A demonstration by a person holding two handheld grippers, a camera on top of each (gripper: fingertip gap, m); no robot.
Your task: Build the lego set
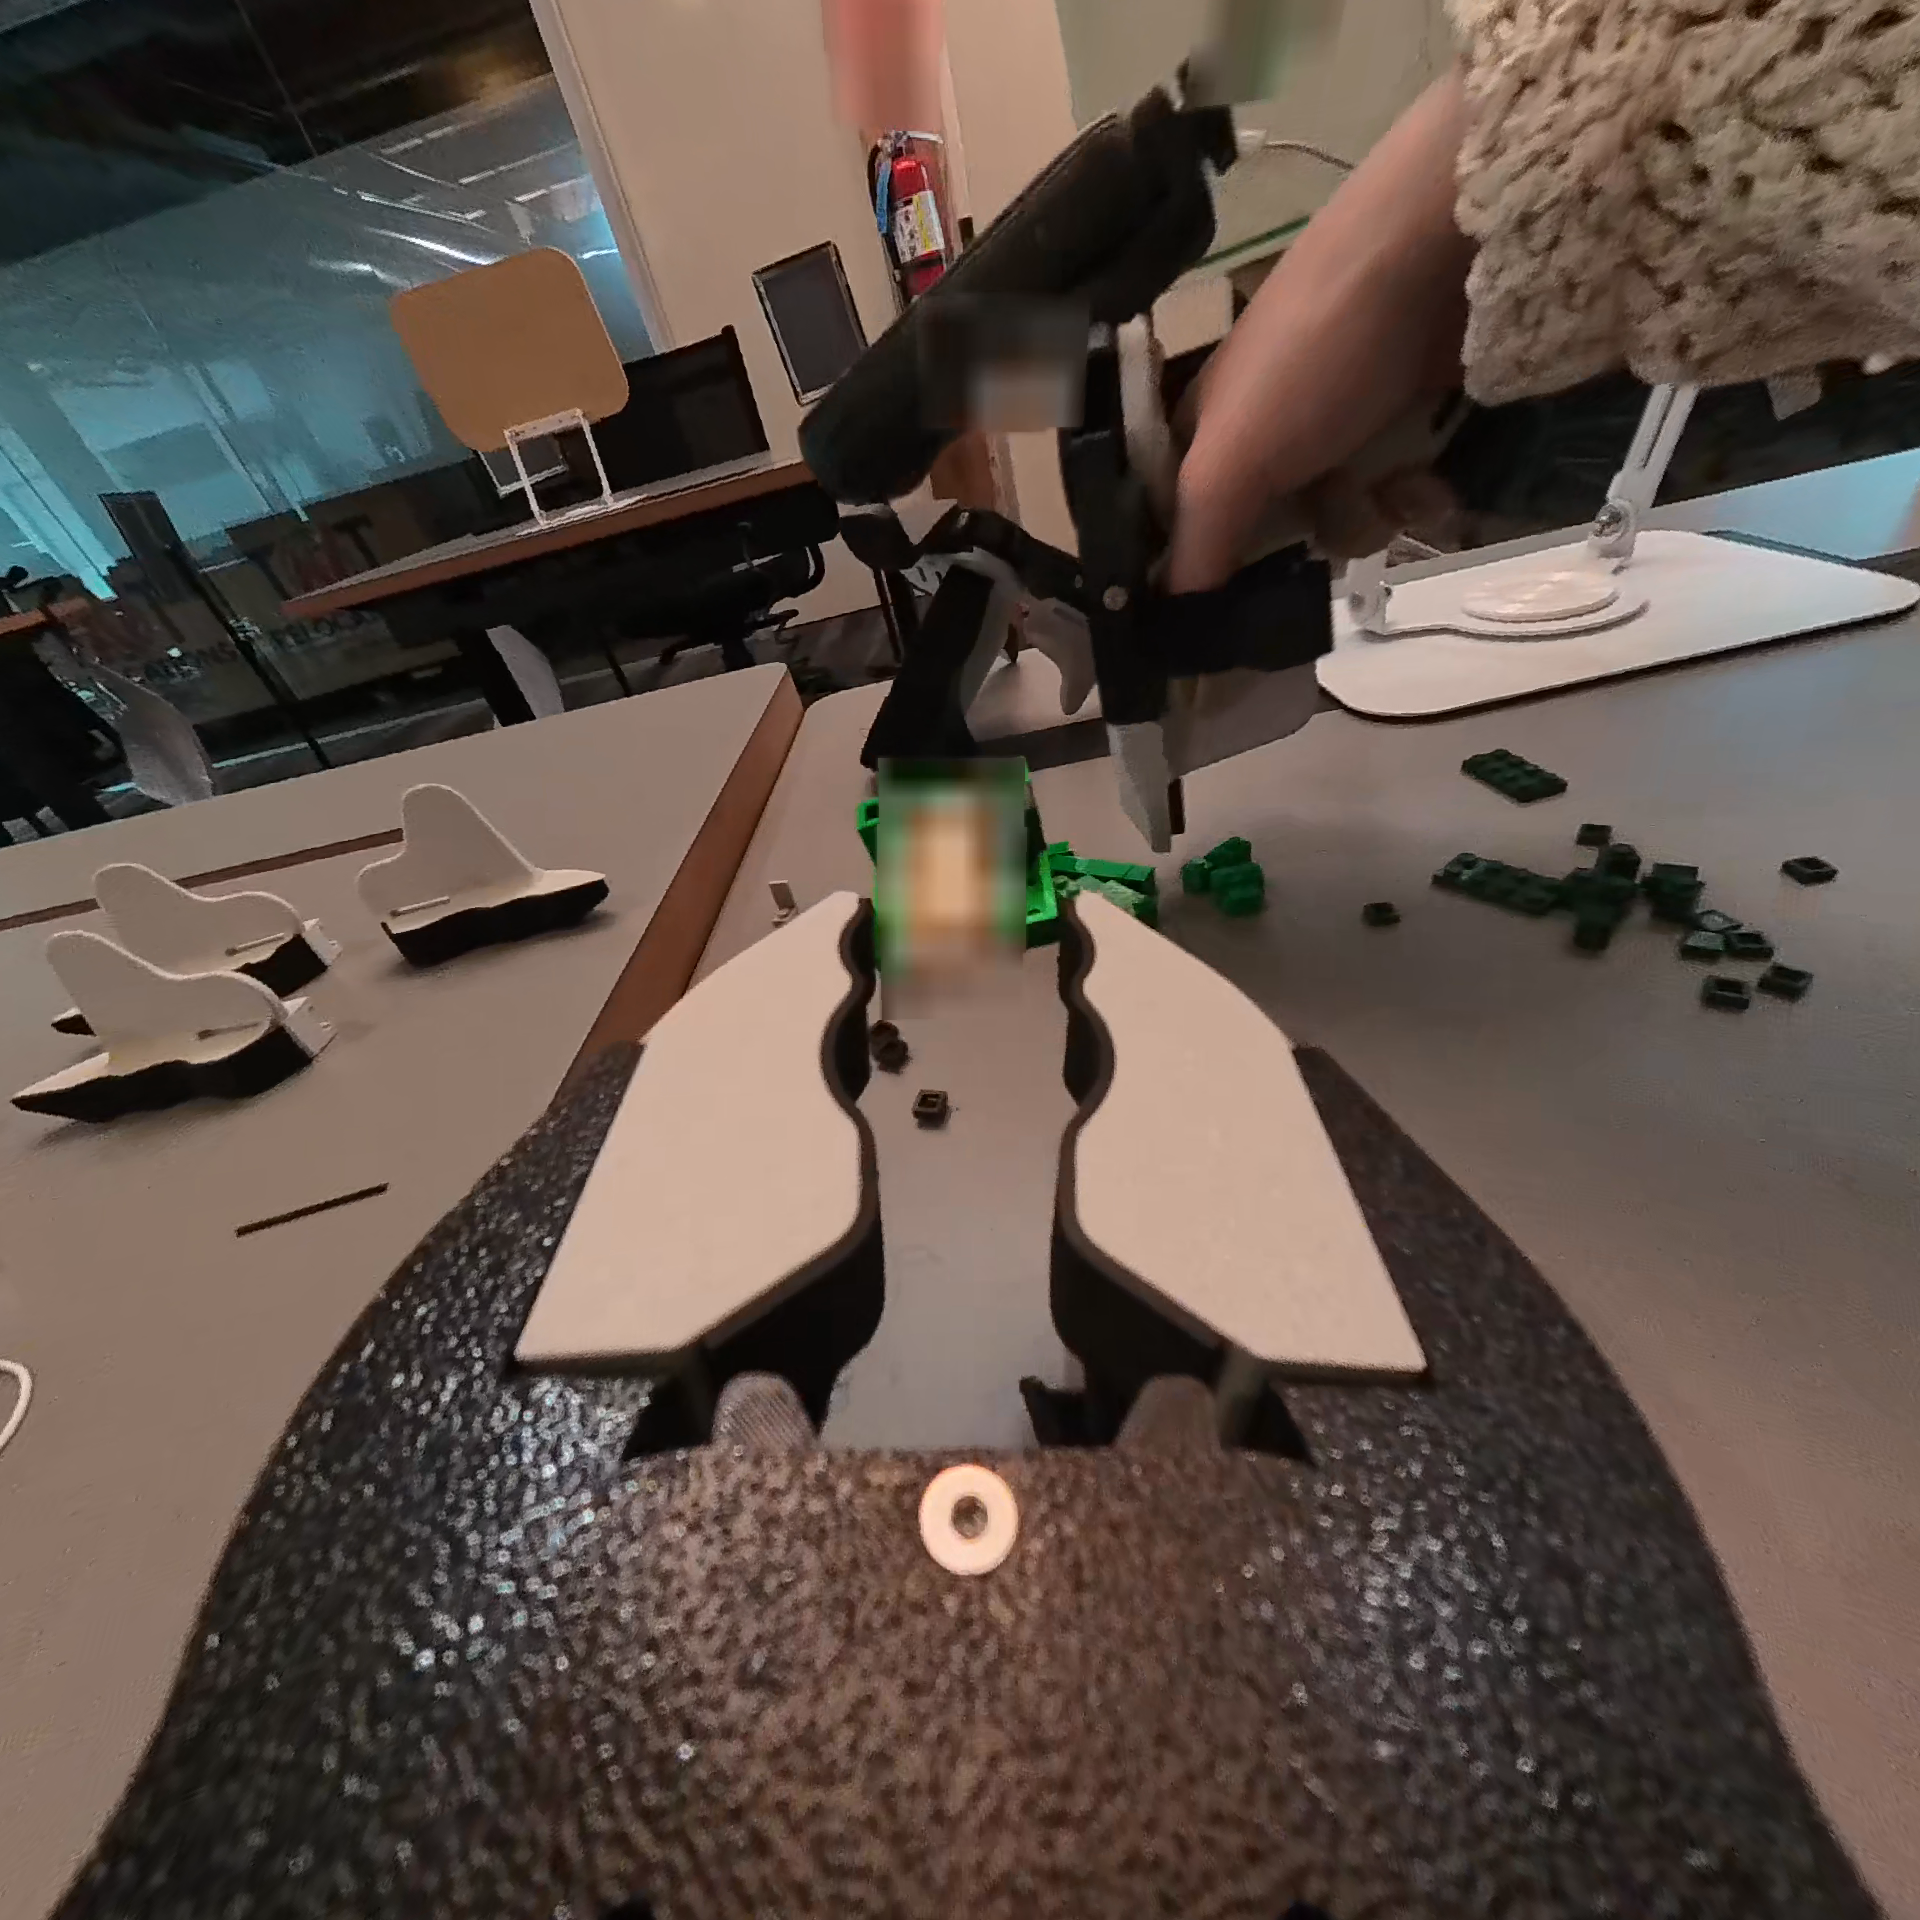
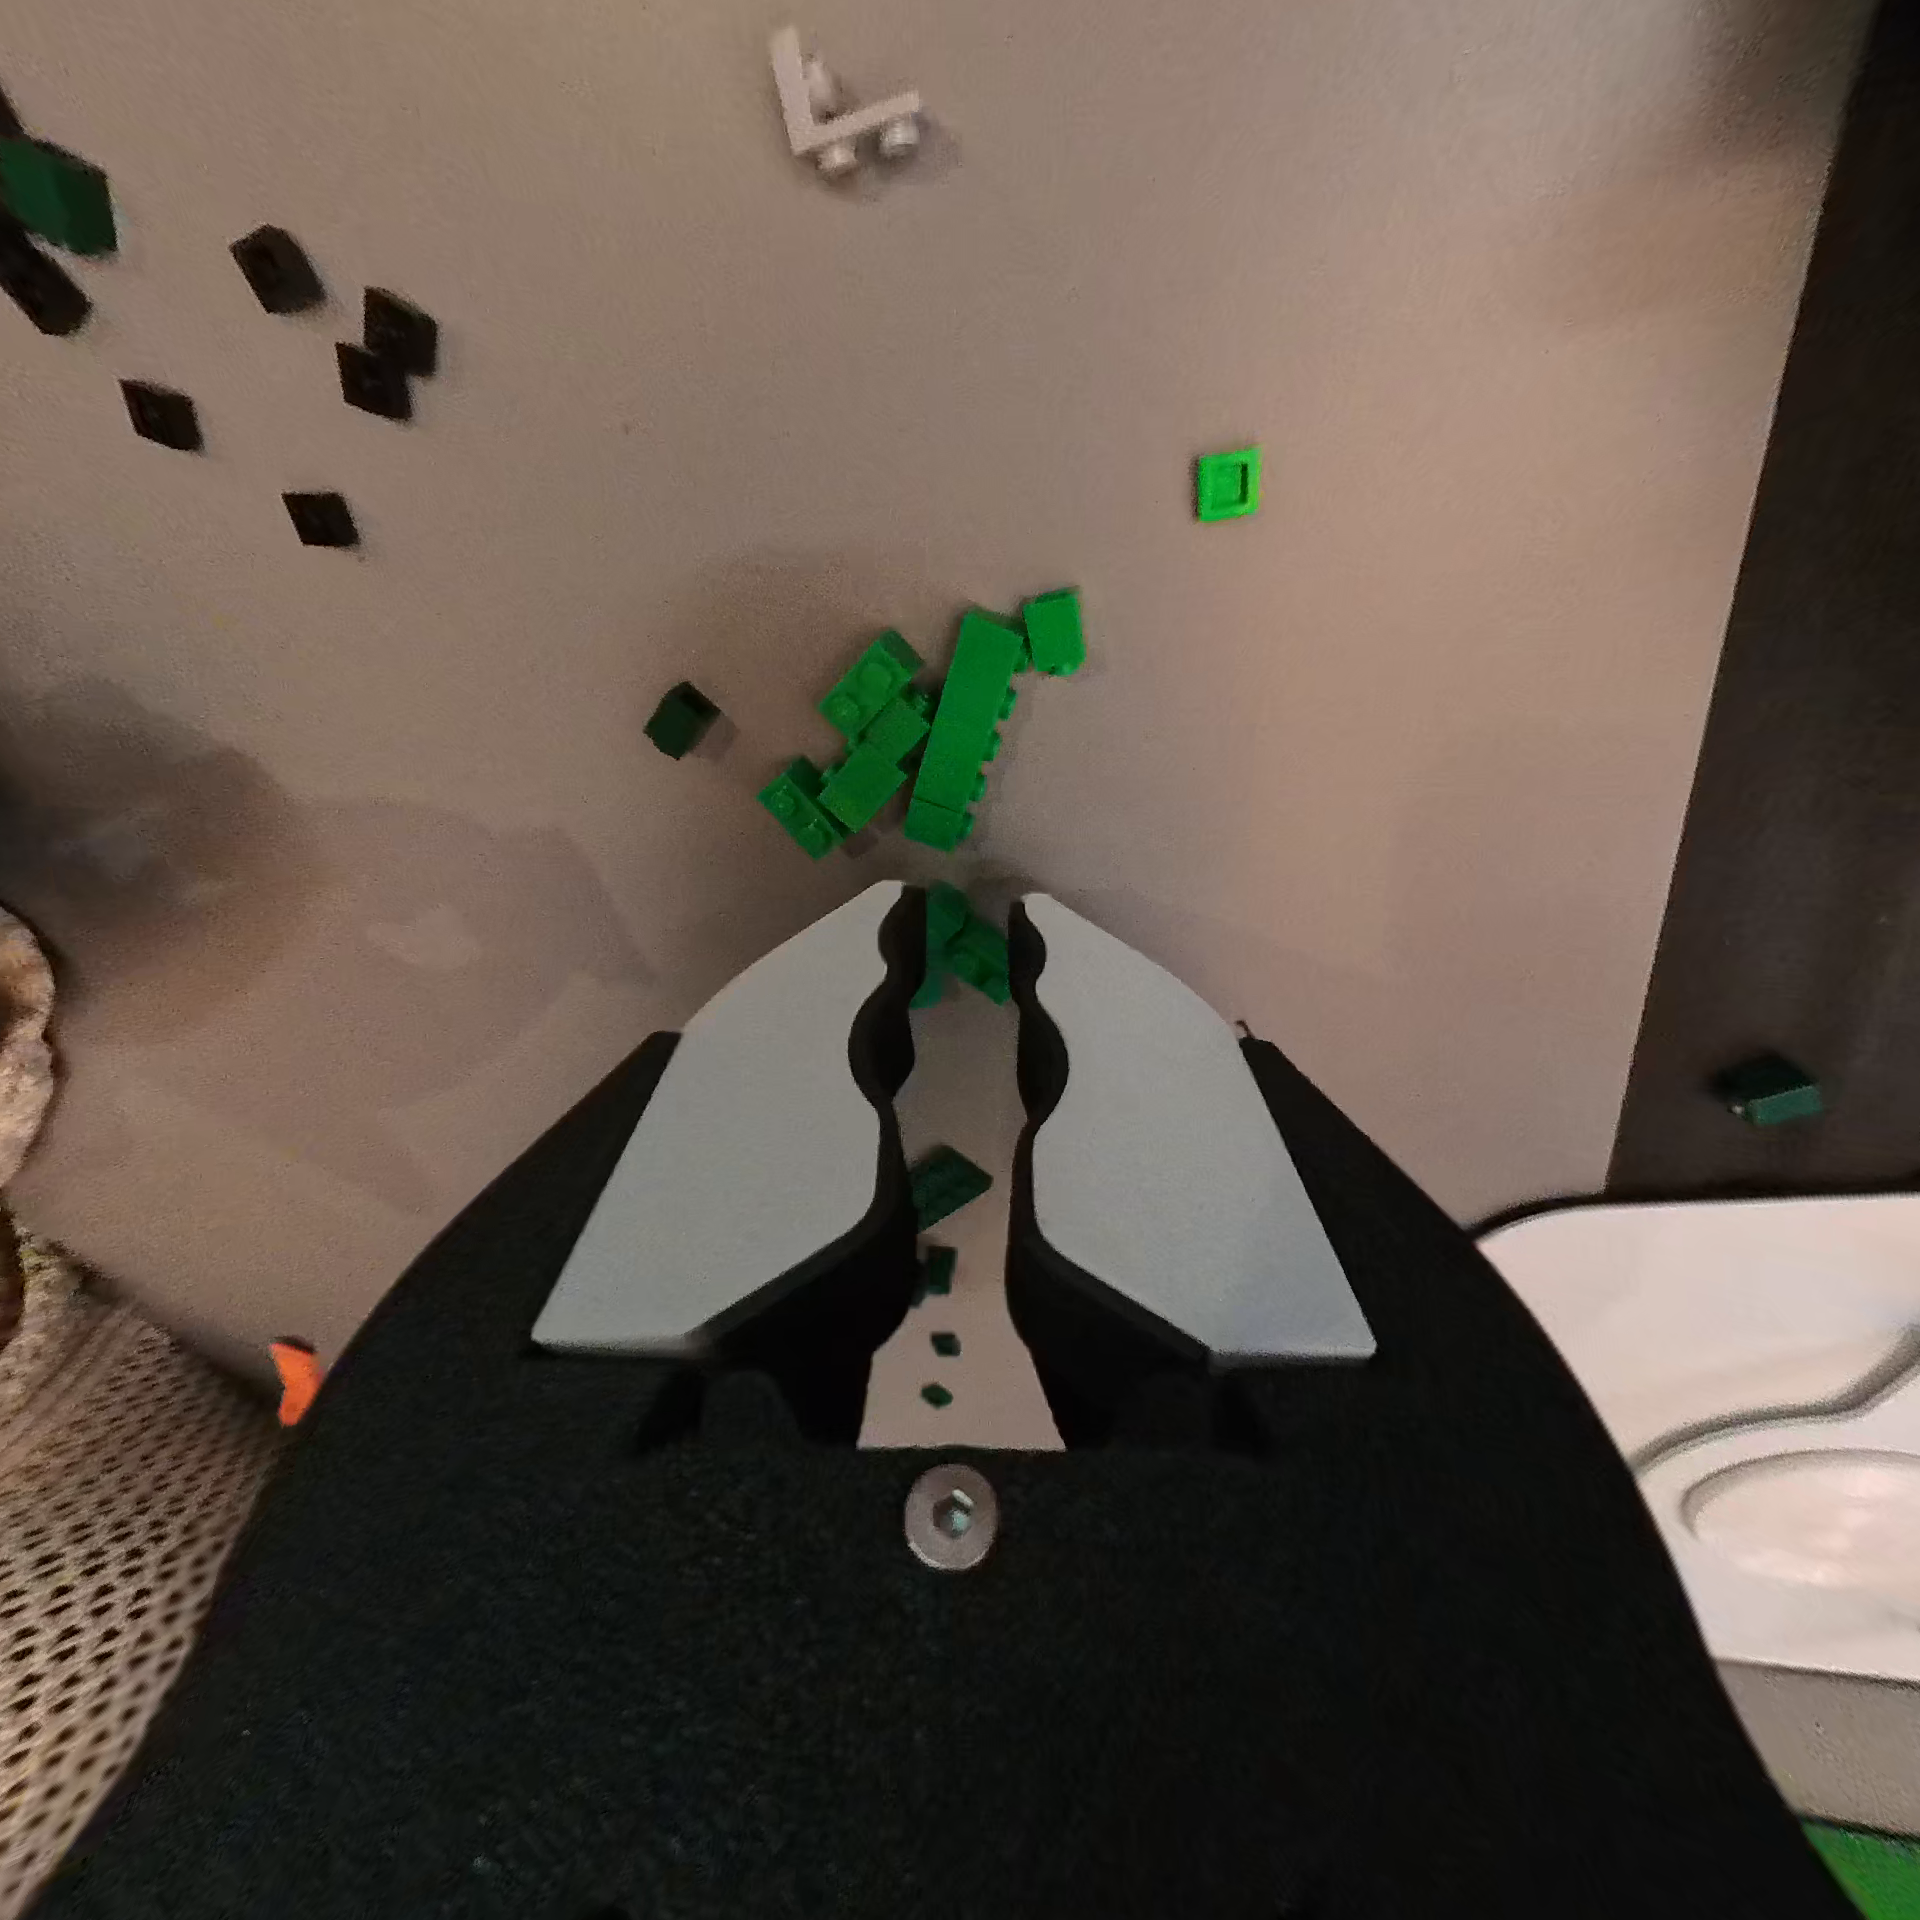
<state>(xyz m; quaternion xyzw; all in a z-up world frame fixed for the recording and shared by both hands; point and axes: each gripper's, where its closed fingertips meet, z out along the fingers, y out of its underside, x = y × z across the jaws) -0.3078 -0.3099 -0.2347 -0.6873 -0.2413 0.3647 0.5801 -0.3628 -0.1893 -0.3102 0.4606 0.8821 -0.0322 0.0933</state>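
- Grey table [image 2: 1351, 312]: loose bright green bricks [image 2: 914, 738] clustered at centre.
- Dark green pieces [image 1: 1621, 904] scattered right.
- White bracket piece [image 2: 847, 109] far centre.
- White stand base [image 1: 1621, 613] far right.

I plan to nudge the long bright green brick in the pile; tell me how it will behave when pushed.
The long bright green brick looks rigid and probably light, so it should slide on the smooth table rather than roll. It leans on smaller green bricks, so a push likely scatters them too. The right hand-held gripper sits close behind it.
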